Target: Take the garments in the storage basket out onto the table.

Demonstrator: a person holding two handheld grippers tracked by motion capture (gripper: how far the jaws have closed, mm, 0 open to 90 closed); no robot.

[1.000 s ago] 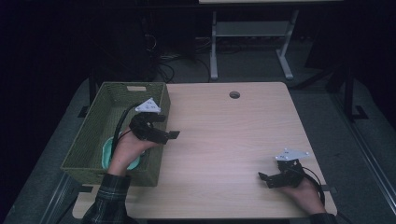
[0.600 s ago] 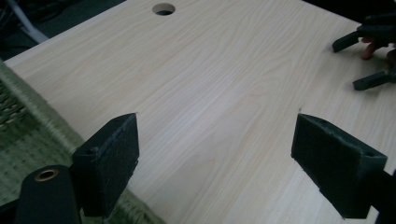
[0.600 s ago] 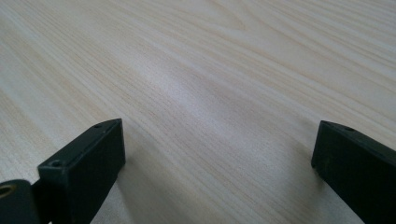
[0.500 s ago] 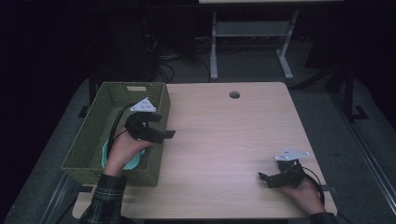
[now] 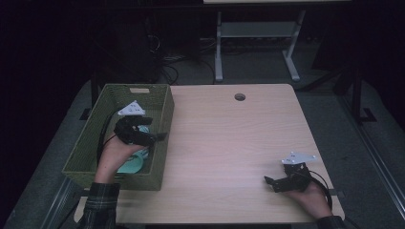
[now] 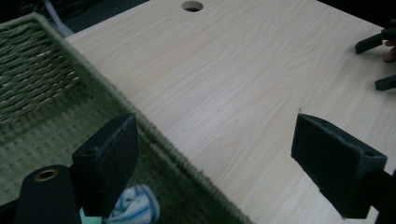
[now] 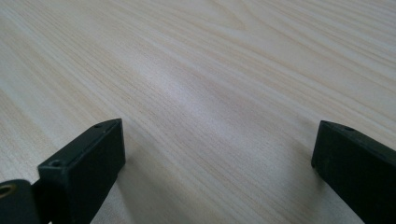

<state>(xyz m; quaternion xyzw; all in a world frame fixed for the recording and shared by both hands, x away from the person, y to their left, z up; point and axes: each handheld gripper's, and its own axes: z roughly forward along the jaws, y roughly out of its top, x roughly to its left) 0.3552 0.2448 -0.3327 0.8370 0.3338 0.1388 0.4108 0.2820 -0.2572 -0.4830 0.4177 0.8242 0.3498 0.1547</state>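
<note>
A green woven basket (image 5: 86, 143) stands on the left of the light wooden table (image 5: 229, 138). Inside it lies a pale teal and white cloth (image 5: 132, 164), which also appears at the bottom of the left gripper view (image 6: 135, 210). My left gripper (image 5: 154, 132) hovers over the basket's right side. It is open, with nothing between the jaws (image 6: 217, 140), and they straddle the basket's right rim (image 6: 154, 135). My right gripper (image 5: 271, 183) rests low near the table's front right. It is open over bare wood (image 7: 219, 140).
A round cable hole (image 5: 239, 97) sits near the table's far edge. Beyond the table the floor is dark, with a white desk frame (image 5: 258, 43) and cables. My right gripper's jaws (image 6: 380, 60) appear far off in the left gripper view.
My left gripper has shifted a little to the left, further over the basket. The right gripper has stayed still.
</note>
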